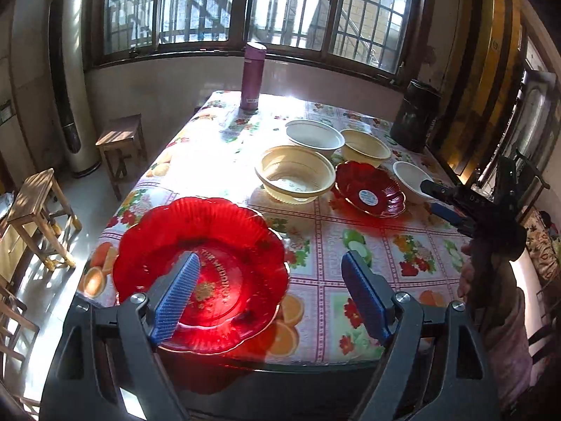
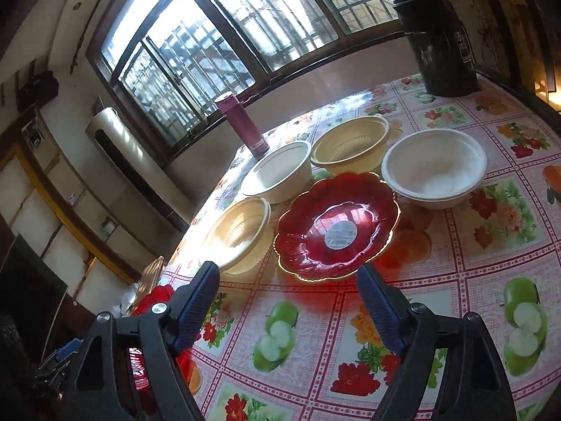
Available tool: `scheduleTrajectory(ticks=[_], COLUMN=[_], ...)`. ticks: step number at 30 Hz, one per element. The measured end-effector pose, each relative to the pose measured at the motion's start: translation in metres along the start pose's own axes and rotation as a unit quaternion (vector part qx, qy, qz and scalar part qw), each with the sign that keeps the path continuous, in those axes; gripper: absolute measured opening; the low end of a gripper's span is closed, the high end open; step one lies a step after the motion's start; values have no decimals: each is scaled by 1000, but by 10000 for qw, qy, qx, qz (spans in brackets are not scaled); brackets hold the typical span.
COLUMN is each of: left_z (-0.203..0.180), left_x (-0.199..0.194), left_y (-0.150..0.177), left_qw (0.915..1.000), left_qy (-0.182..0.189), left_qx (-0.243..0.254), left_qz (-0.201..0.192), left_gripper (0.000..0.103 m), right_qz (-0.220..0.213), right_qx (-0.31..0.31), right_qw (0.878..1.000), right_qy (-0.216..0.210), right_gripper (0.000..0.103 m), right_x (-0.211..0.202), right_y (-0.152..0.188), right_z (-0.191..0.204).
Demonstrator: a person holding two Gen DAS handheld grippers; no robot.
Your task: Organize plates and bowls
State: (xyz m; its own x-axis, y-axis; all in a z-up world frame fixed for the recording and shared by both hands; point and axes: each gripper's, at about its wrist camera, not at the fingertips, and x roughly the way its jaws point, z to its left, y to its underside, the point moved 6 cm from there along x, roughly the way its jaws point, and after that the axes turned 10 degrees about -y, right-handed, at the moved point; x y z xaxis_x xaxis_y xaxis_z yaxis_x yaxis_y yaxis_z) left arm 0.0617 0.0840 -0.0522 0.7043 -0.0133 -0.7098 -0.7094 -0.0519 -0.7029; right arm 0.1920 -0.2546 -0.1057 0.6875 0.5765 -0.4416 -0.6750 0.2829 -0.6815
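left tool (image 1: 270, 273): jaws spread wide, holding nothing; hangs over the near-left corner of the worktop; its left pad shows in front of the big red plate; I can't tell whether it touches.
right tool (image 2: 287, 284): jaws spread wide, holding nothing; sits low over the worktop, pointed at the small red plate, apart from it. Also seen at the right edge of the left wrist view.
big red plate (image 1: 200, 273): translucent, scalloped rim, gold lettering in the centre; flat on the near-left corner of the worktop, near rim reaching the worktop edge.
small red plate (image 2: 336, 224): darker red, gilt scalloped rim, round label in the centre; mid-worktop, ringed by the bowls.
cream ribbed bowl, near (image 1: 294, 173): upright, just left of the small red plate.
cream ribbed bowl, far (image 2: 350, 145): upright, behind the small red plate.
white bowl, left (image 2: 278, 172): upright, between the two cream bowls, close to the bottle.
white bowl, right (image 2: 434, 168): upright, just beside the small red plate's right rim; looks like two nested, not sure.
worktop (image 2: 455, 280): fruit-print checked cloth, strong sun glare at the window end.
pink bottle (image 1: 252, 75): upright, far end by the window.
dark canister (image 2: 438, 42): upright, far-right corner.
wooden stools (image 1: 38, 210): on the floor left of the worktop.
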Motion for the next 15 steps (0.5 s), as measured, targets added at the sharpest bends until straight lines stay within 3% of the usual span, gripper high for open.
scheduleTrajectory(ticks=[3,6,10,11,15], left_z=[-52,-89,-113,-116,-129], left_x=[42,93,143,155,184], left_y=[-17,-25,-26,-25,-25], left_qw=[9951,9817,9690,9667,9591], left_qy=[639,1037,1054,907,931], left_qx=[-200,-553,-895,-937,-1130], left_qz=[727,1500,2048,2204,2423], left_gripper=[84,84,83,83,82], right_qz=[116,136,172,172,271], right_qx=[424,955,1326,1326,1547], right_qw=[9990,9948,9903,9903,9870], right_qy=[-76,-322,-364,-364,-341], right_gripper=[83,83,81,80,76], right_x=[10,19,37,37,51], right_y=[-15,-23,-37,-37,-37], right_z=[-33,-65,-99,-99,-115])
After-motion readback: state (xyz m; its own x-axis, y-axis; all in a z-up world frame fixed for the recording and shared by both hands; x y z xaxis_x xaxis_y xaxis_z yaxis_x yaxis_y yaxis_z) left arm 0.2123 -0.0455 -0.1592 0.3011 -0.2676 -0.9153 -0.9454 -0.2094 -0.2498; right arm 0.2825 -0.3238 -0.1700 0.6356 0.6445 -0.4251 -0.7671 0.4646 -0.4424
